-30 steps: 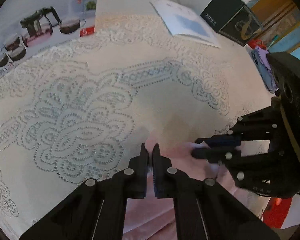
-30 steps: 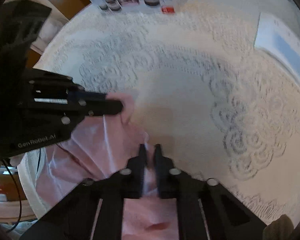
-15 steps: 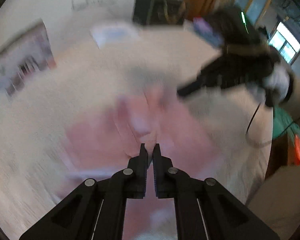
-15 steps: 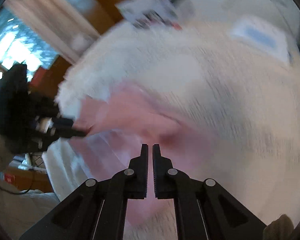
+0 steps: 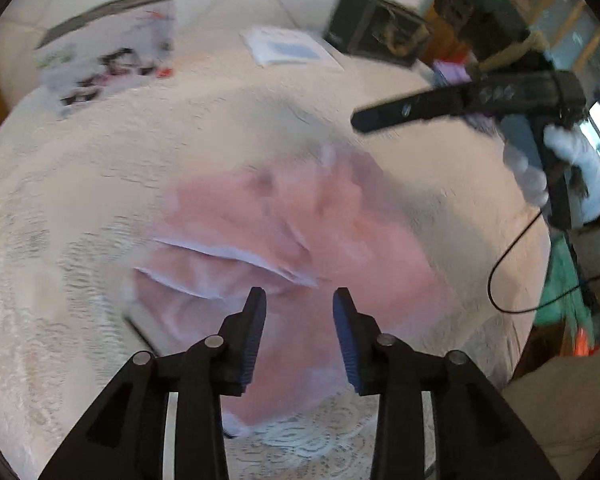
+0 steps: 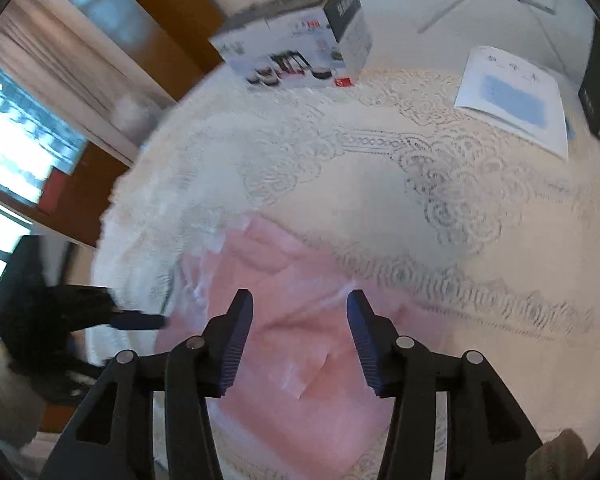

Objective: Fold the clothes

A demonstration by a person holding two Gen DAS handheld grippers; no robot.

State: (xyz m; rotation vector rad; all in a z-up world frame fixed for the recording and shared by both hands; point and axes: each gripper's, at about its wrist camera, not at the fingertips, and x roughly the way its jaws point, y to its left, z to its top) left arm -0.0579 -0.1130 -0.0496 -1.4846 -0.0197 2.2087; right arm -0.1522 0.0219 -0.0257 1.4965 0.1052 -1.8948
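Note:
A pink garment (image 5: 284, 236) lies spread and rumpled on the lace tablecloth (image 5: 100, 152); it also shows in the right wrist view (image 6: 300, 320). My left gripper (image 5: 299, 304) is open and empty, held above the garment's near part. My right gripper (image 6: 299, 304) is open and empty above the garment. The right gripper also shows in the left wrist view (image 5: 420, 110), raised at the upper right. The left gripper shows in the right wrist view (image 6: 136, 320) at the garment's left edge.
A tea-set box (image 6: 300, 44) stands at the table's far side. A white booklet (image 6: 512, 96) lies at the far right beside a dark box (image 5: 376, 28). A cable (image 5: 512, 256) hangs off the right table edge.
Both grippers were shut on the pink garment and pulled it across the table. Both have now opened, let it go and lifted away; the garment lies spread on the cloth.

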